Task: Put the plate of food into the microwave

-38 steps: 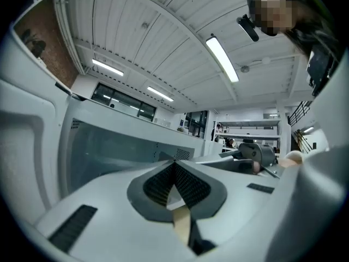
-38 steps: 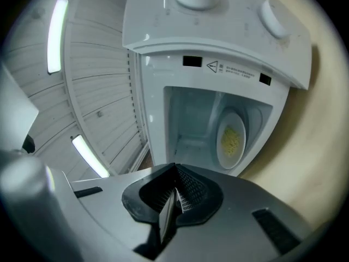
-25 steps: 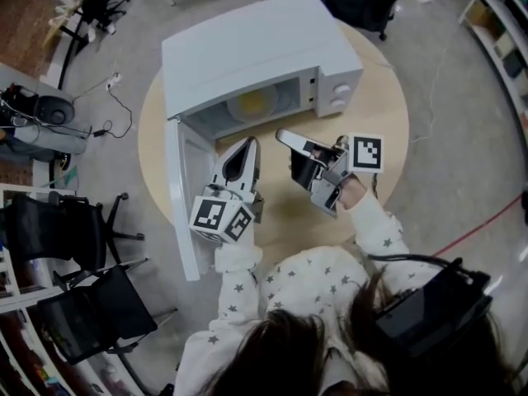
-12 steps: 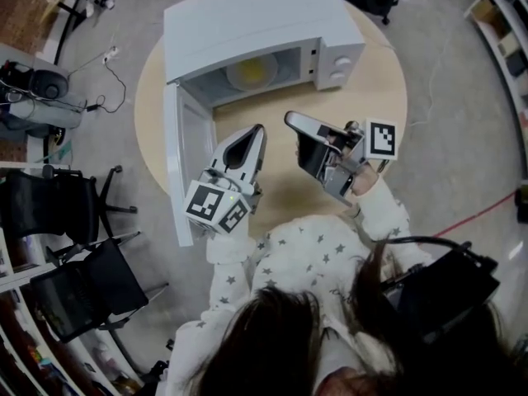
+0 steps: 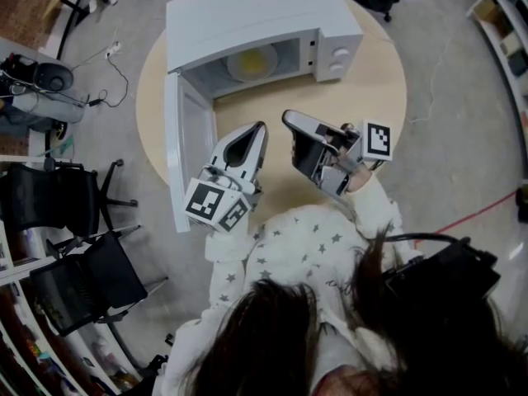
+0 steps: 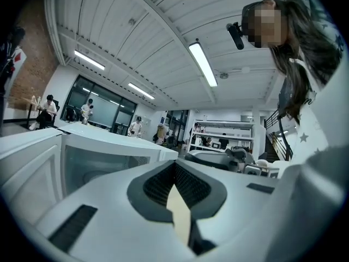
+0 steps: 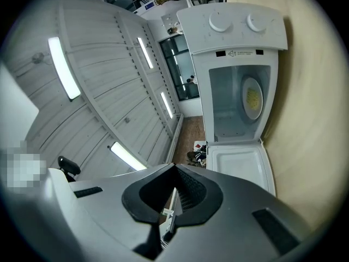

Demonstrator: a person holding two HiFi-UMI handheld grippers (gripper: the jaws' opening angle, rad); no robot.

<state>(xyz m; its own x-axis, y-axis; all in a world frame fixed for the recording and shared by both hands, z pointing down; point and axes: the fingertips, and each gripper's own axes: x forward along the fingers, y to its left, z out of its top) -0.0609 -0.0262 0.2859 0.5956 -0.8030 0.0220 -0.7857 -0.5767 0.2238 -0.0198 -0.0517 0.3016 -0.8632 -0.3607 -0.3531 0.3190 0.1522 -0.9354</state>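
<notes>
Round table [image 5: 363, 97]: microwave [image 5: 247, 15] at the far edge, door [image 5: 186, 163] swung fully open toward the left edge, plate of food [image 5: 252, 60] already inside the cavity. Reckon closing the door is what's left: push flat near its free edge and swing slowly till it latches. Left gripper [image 5: 257, 130] and right gripper [image 5: 289, 120] both have jaws together, holding nothing, hovering over the near half

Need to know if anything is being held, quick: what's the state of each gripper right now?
Left gripper: shut, holding nothing.
Right gripper: shut, holding nothing.
</notes>
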